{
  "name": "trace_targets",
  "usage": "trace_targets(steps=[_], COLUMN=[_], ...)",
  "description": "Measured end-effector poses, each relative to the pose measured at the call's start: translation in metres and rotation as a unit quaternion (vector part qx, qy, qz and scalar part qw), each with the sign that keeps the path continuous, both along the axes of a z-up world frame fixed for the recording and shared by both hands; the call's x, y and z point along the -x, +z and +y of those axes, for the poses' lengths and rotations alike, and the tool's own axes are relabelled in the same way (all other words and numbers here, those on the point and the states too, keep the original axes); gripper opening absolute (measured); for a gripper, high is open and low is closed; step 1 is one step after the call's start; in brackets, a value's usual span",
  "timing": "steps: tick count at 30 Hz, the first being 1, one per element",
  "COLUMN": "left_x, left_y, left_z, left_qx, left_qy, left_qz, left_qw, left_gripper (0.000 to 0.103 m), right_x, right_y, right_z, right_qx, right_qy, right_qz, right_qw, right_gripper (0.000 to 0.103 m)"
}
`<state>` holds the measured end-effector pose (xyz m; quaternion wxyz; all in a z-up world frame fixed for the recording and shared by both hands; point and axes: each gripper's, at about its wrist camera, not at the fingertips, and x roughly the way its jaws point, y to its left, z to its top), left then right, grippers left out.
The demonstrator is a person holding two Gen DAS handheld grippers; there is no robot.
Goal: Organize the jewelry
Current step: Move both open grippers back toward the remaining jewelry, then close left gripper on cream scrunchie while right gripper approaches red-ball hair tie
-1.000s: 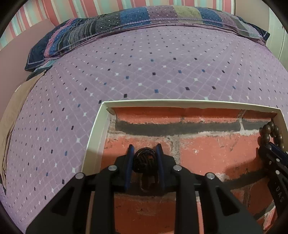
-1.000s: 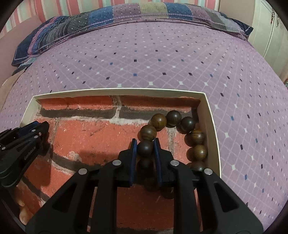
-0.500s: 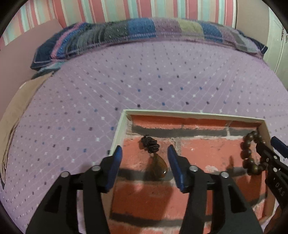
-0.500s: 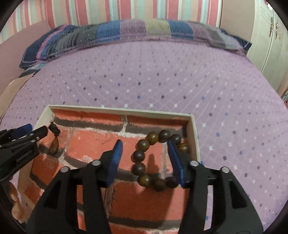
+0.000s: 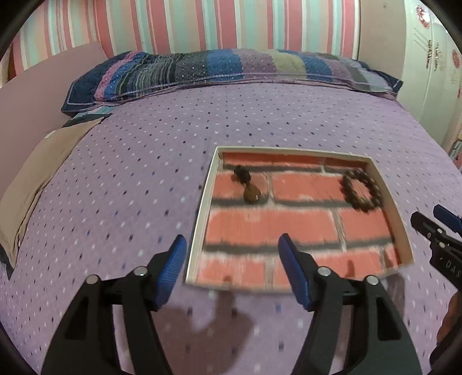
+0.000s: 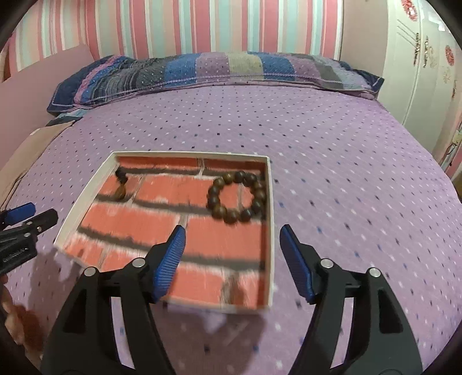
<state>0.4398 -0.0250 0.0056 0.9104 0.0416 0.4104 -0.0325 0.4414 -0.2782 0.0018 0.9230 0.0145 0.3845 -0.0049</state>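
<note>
1. A shallow white-walled box (image 5: pixel 202 207) with a red brick-pattern floor lies flat on a bed covered in a purple diamond-print sheet (image 5: pixel 130 173).
2. The pendant (image 5: pixel 250 192), a brown drop-shaped stone on a dark knotted cord, lies on the box floor near the far left corner, untouched by either claw.
3. The wooden bead bracelet (image 6: pixel 236 196) lies as a closed ring on the box floor near the far right corner, just beside the right wall.
4. The left claw (image 5: pixel 231 268) hangs above the near left corner of the box; its jaws have just been opening and stand wide apart with nothing between them.
5. The right claw (image 6: pixel 232 259) hangs above the near right part of the box; its jaws have likewise just been opening, stand wide apart and grip nothing.
6. Each claw shows at the edge of the other's view, well apart from the jewelry.
7. A long patchwork pillow (image 6: pixel 202 72) lies across the far end of the bed, below a striped wall (image 6: pixel 202 26).
</note>
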Motion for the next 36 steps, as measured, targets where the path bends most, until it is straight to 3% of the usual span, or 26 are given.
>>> trace_targets(steps=[10, 16, 28, 36], left_x=[0.122, 0.181, 0.255, 0.266], left_y=[0.014, 0.009, -0.016, -0.047], left_z=[0.031, 0.036, 0.04, 0.041], left_qx=[0.018, 0.006, 0.006, 0.012], left_qy=[0.022, 0.019, 0.015, 0.016], left_qz=[-0.022, -0.037, -0.029, 0.003], left_qw=[0.9993, 0.9991, 0.9995, 0.9998], left_gripper=[0.07, 0.071, 0.071, 0.071], right_x=[0.12, 0.178, 0.268, 0.296], right_y=[0.01, 0.009, -0.014, -0.038], right_z=[-0.013, -0.017, -0.017, -0.011], right_qx=[-0.008, 0.0, 0.016, 0.021], right_qy=[0.002, -0.002, -0.013, -0.013], right_qz=[-0.025, -0.034, -0.037, -0.02], right_qw=[1.0, 0.999, 0.999, 0.999], right_gripper=[0.073, 0.073, 0.073, 0.073])
